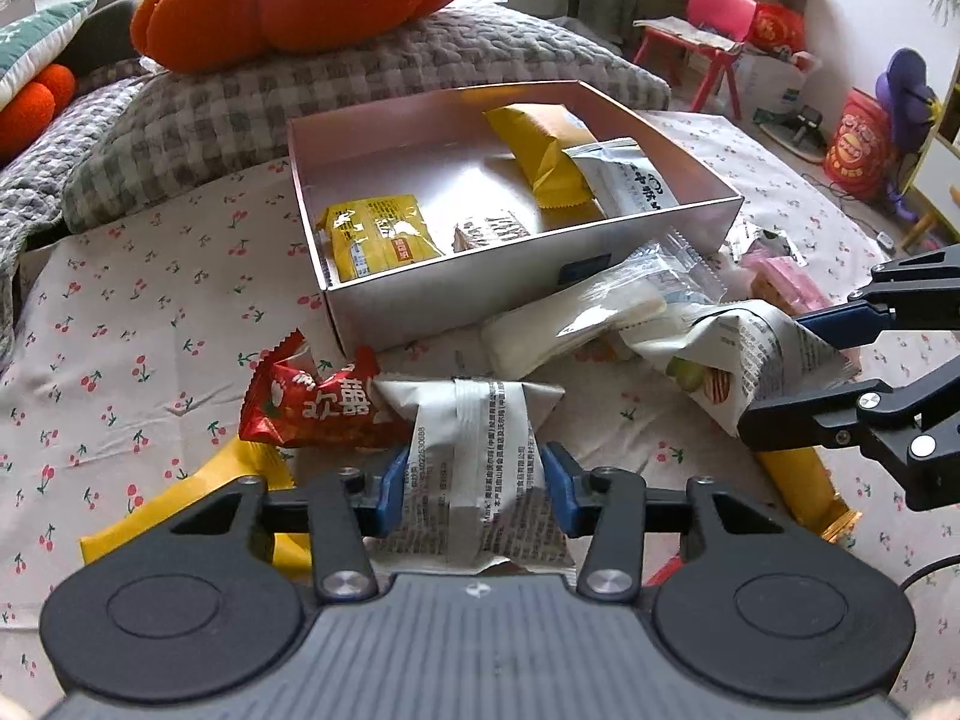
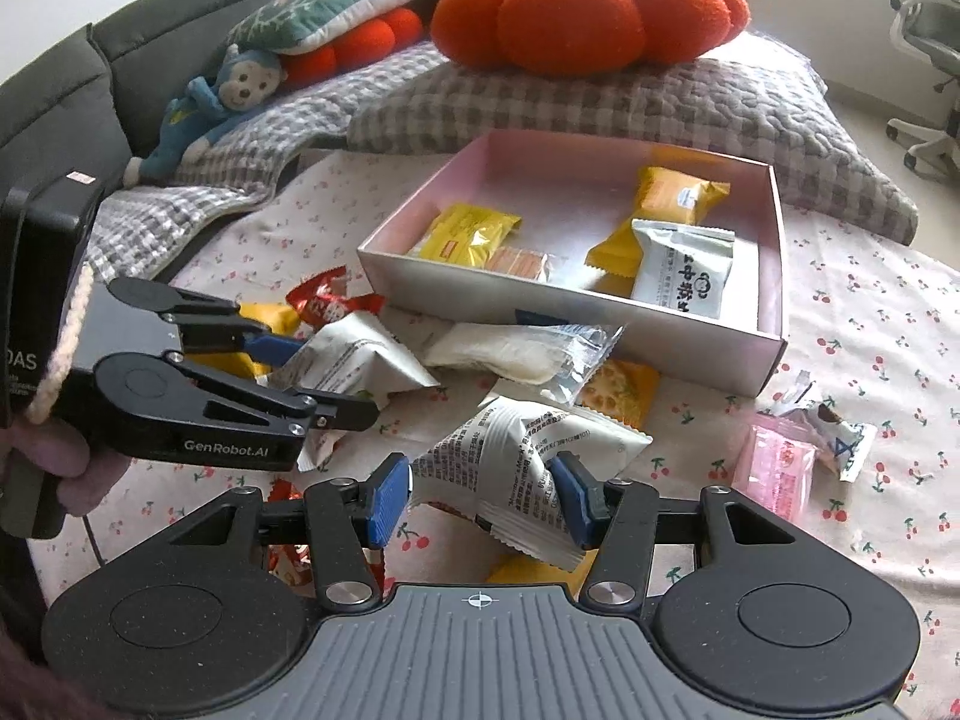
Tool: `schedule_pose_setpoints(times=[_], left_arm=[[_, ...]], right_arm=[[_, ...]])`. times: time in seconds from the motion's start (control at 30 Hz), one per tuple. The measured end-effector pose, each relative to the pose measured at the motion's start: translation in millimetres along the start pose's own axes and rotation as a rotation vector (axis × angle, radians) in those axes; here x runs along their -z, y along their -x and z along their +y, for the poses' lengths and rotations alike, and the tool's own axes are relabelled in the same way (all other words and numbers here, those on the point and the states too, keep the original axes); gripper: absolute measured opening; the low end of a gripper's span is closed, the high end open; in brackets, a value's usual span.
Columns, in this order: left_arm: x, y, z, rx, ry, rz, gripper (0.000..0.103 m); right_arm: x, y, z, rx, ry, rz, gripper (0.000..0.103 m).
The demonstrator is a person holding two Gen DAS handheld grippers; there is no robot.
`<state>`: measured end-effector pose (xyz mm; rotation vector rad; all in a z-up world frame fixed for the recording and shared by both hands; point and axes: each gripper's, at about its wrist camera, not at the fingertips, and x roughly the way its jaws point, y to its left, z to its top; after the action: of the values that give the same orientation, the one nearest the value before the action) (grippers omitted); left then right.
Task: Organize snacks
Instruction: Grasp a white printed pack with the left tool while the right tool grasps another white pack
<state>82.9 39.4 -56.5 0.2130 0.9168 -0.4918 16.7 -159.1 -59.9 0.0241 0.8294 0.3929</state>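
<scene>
The left tool (image 1: 474, 489) is pinching a white foil snack packet printed with grey text (image 1: 474, 450), its blue pads (image 1: 390, 489) pressing on both sides of the wrapper. This packet is lying on the cherry-print cloth (image 1: 120, 324) in front of the shallow pale pink cardboard box (image 1: 420, 306), just beside a red crinkled snack wrapper with white characters (image 1: 312, 402).

The right tool (image 2: 489, 495) is gripping a second white foil packet with grey print (image 2: 516, 450), the wrapper creasing between its blue pads (image 2: 387, 498). That packet is sitting in front of the pale pink box (image 2: 600, 318), near its front wall.

Inside the box, a yellow foil packet (image 2: 468, 237) is lying toward the left end, with a small orange-striped clear sachet (image 2: 522, 264) touching it. Toward the right end, an orange-yellow pillow packet (image 2: 672, 198) is lying behind a white packet with a round black logo (image 2: 681, 270).

Against the box's front wall, a clear plastic packet holding a white cake (image 2: 516, 354) is lying over an orange cracker packet (image 2: 621, 396). To the right of the box, a pink sachet (image 2: 780, 468) is resting on the cloth. Behind the box, an orange pumpkin-shaped plush cushion (image 2: 588, 18) is sitting on a grey checked quilt (image 2: 600, 108).

A person's hand (image 2: 54, 456) is holding the left tool's handle.
</scene>
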Motion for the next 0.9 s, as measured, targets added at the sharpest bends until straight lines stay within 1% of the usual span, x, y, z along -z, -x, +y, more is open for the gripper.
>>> schedule_pose_setpoints(times=[0.13,0.23,0.53,0.57,0.63,0.67,0.73,0.8,0.83,0.9], left_arm=[[-2.0,2.6,-2.5,0.001,0.015,0.010,0.038],[-4.1,6.5,-2.1,0.019,0.047,0.021,0.036],[-12.9,26.5,1.6,0.042,0.107,-0.026,0.034],[-13.7,28.1,1.8,0.042,0.110,-0.032,0.034],[-16.0,30.7,2.4,0.044,0.117,-0.042,0.034],[-17.2,31.3,3.1,0.045,0.122,-0.046,0.033],[-18.7,32.3,2.8,0.047,0.128,-0.049,0.033],[-19.1,32.1,1.6,0.047,0.128,-0.047,0.033],[-18.4,31.6,0.8,0.048,0.126,-0.043,0.033],[-16.9,29.7,-0.6,0.048,0.121,-0.032,0.033]], right_arm=[[-1.3,4.3,0.0,0.001,-0.003,-0.014,0.051],[-2.4,7.5,-0.2,-0.003,-0.005,-0.020,0.051],[-9.2,22.0,-3.5,-0.028,-0.034,-0.059,0.049],[-10.2,23.4,-3.5,-0.029,-0.036,-0.064,0.042],[-13.4,25.3,-5.1,-0.031,-0.041,-0.063,0.014],[-15.1,26.4,-7.1,-0.037,-0.054,-0.064,0.016],[-16.8,27.5,-9.8,-0.032,-0.061,-0.073,0.016],[-17.3,25.6,-13.7,-0.040,-0.089,-0.056,0.024],[-17.1,23.1,-16.6,-0.054,-0.109,-0.035,0.025],[-16.1,16.4,-20.0,-0.088,-0.138,0.023,0.036]])
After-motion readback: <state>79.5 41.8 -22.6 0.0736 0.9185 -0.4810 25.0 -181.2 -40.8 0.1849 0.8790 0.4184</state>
